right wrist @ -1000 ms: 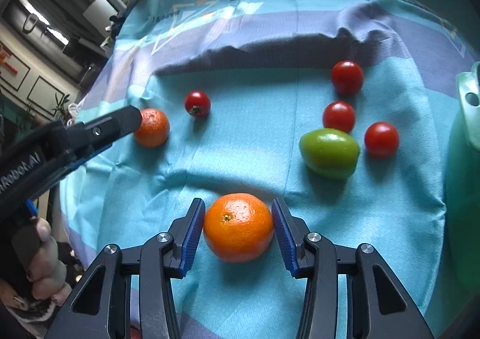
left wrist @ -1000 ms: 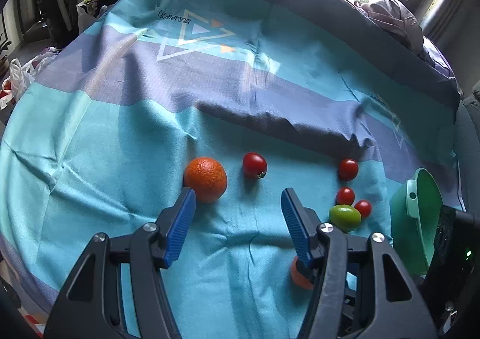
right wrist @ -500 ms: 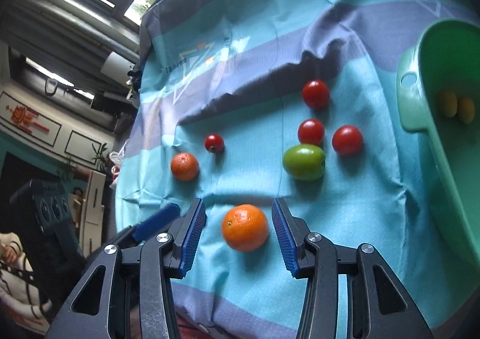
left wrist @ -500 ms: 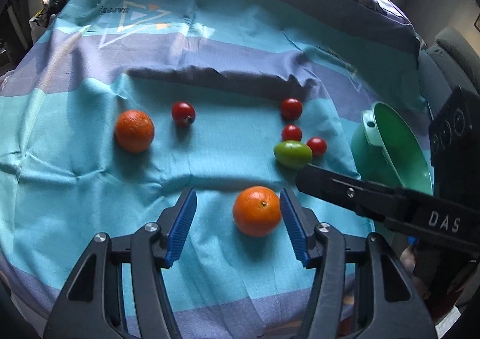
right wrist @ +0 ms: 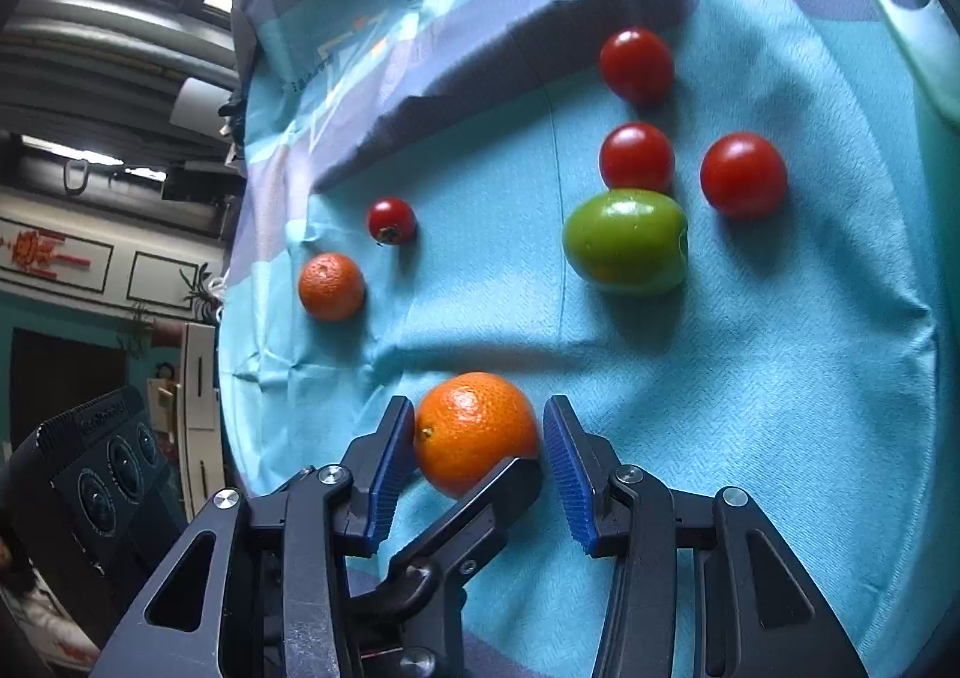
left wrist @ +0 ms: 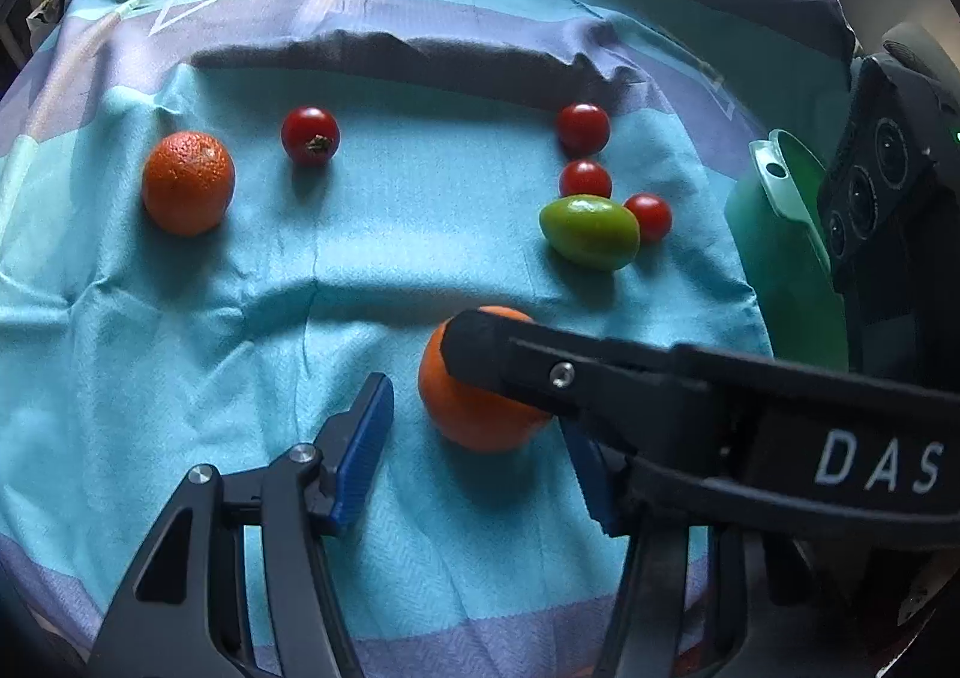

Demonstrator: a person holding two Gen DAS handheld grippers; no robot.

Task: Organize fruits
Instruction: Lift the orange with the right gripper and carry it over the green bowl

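A near orange [left wrist: 474,414] [right wrist: 474,429] lies on the blue cloth between the blue pads of both grippers. My left gripper [left wrist: 474,438] is open around it; its right pad is partly hidden by the right gripper's finger [left wrist: 540,372] crossing in front. My right gripper [right wrist: 477,462] is open, its pads close beside the orange; I cannot tell if they touch. A second orange [left wrist: 188,183] [right wrist: 331,286] lies far left. A green tomato [left wrist: 589,231] [right wrist: 626,241] and several red cherry tomatoes [left wrist: 311,135] [right wrist: 636,66] lie beyond.
A green plastic basin [left wrist: 780,270] stands at the right edge of the cloth; its rim shows in the right wrist view [right wrist: 912,30]. The cloth has a dark raised fold [left wrist: 384,57] behind the fruit. The table's near edge is just below the grippers.
Both grippers have closed in on the near orange. The right gripper's finger now crosses over the orange in the left wrist view, and a left finger shows in the right wrist view.
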